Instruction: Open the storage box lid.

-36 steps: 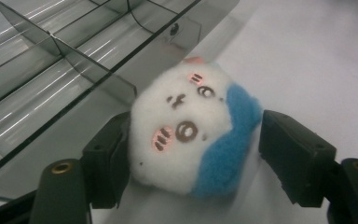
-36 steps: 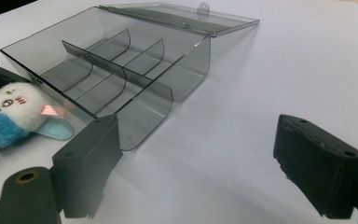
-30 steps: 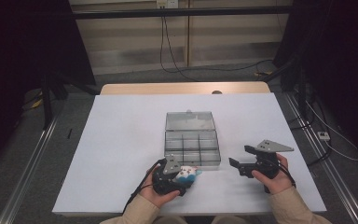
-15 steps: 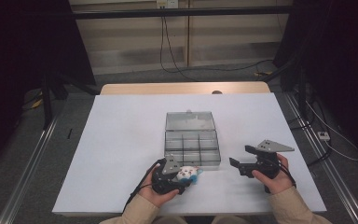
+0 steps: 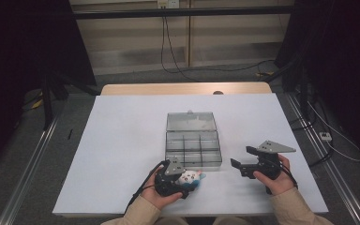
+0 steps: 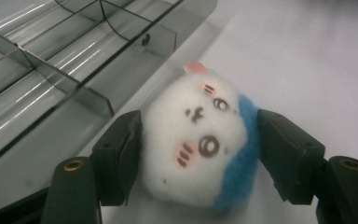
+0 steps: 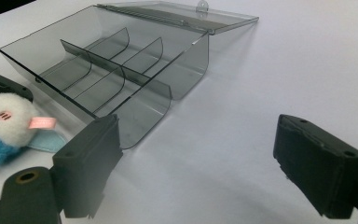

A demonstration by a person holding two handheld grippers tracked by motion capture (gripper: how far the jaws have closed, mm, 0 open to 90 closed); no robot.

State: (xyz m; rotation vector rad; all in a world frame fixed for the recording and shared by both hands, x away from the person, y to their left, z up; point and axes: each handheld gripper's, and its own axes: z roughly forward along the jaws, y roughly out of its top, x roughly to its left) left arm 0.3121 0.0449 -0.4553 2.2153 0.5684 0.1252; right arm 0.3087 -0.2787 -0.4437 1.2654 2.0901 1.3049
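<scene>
The worktop [image 5: 122, 154] carries an open box [image 5: 193, 145], lid back, just ahead of the left hand-held gripper [image 6: 198, 154]. Its jaws have just been opening again after a brief squeeze, the plush [image 6: 200, 149] between them, pads touching both sides; the grasp seems unsettled. The right hand-held gripper [image 7: 196, 158] waits spread, empty.

You're wearing tan sleeves [image 5: 136, 216], and you're running two black grippers: the left gripper [image 5: 186, 179] and right gripper [image 5: 240, 157] are each sporting a grey three-cornered plate, brass-coloured screws, and trailing black cables.
</scene>
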